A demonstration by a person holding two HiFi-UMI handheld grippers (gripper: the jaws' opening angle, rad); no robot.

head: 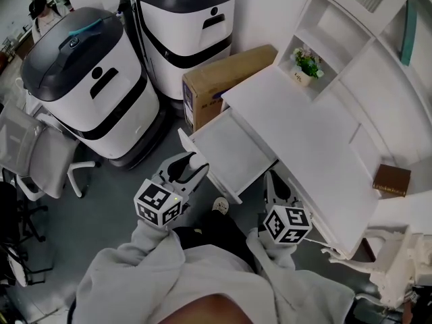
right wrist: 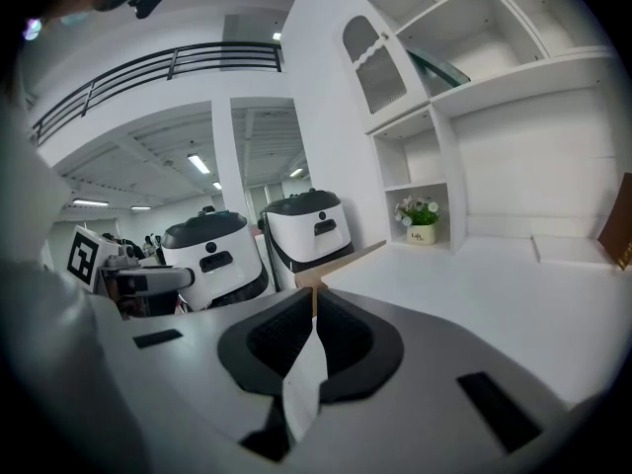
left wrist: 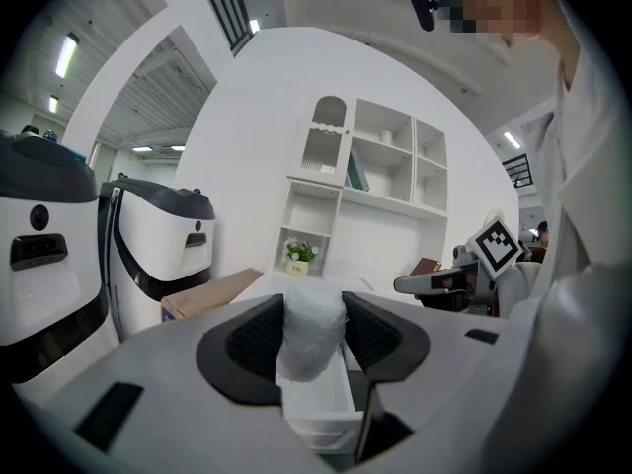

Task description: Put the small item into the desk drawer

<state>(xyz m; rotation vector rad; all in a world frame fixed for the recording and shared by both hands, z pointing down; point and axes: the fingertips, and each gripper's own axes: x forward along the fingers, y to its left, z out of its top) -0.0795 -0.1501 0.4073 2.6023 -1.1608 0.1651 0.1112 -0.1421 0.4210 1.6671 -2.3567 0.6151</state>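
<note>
Count: 2 grippers, left gripper [head: 191, 165] and right gripper [head: 275, 183]. 2 big white-and-black machines, nearer machine [head: 88, 79] and farther machine [head: 185, 25]. 1 each: small wrapped item [left wrist: 311, 329], open drawer [head: 233, 150], white surface [head: 304, 133], cardboard box [head: 223, 79], potted plant [head: 306, 65], brown book [head: 391, 179], office chair [head: 34, 154]. 1 person [head: 42, 12] in the background.

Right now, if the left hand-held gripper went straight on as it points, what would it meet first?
Probably the open desk drawer, straight ahead and slightly below the left hand-held gripper, which is clamped on a white wrapped item; depth is unclear.
</note>
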